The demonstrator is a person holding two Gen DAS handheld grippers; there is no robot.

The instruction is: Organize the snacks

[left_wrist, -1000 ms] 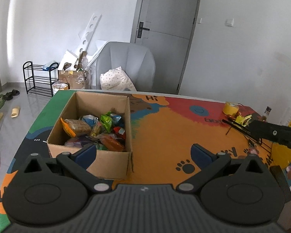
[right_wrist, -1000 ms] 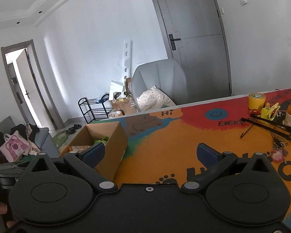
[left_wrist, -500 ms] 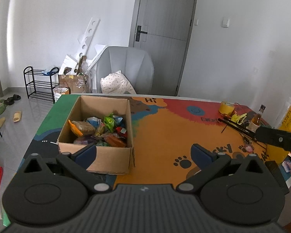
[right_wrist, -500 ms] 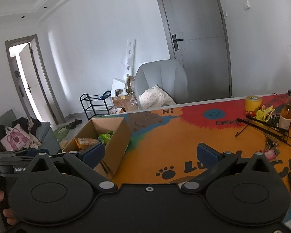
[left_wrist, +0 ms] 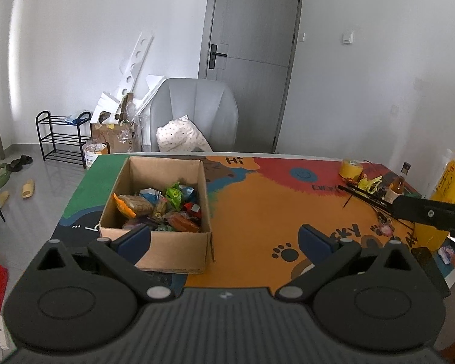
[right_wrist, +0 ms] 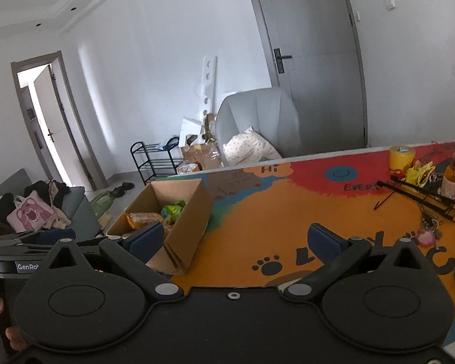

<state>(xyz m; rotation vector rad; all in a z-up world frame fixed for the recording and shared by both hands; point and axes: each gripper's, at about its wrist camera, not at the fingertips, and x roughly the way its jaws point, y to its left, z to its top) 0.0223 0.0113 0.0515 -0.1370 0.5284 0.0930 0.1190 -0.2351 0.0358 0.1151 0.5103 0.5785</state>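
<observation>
An open cardboard box [left_wrist: 173, 247] stands on the left part of the colourful table mat [left_wrist: 264, 212]. It holds several wrapped snacks [left_wrist: 163, 206], among them a green packet and an orange-edged bread pack. The box also shows in the right wrist view [right_wrist: 191, 224] with the snacks [right_wrist: 154, 217] inside. My left gripper [left_wrist: 224, 239] is open and empty, held back from the table's near edge, its left pad in front of the box. My right gripper [right_wrist: 235, 238] is open and empty, to the right of the box. The right gripper's body shows at the left wrist view's right edge [left_wrist: 424, 212].
At the table's right end lie a yellow tape roll [left_wrist: 352, 168], a small brown bottle [right_wrist: 453, 173], a black wire rack [right_wrist: 421, 197], yellow wrappers and a yellow bag [left_wrist: 443, 194]. A grey armchair [left_wrist: 194, 112] with a cushion stands behind the table. A shoe rack [left_wrist: 60, 136] stands on the floor at left.
Both grippers have drawn back and up from the table, so the box and mat look smaller and farther. Both stay open and empty.
</observation>
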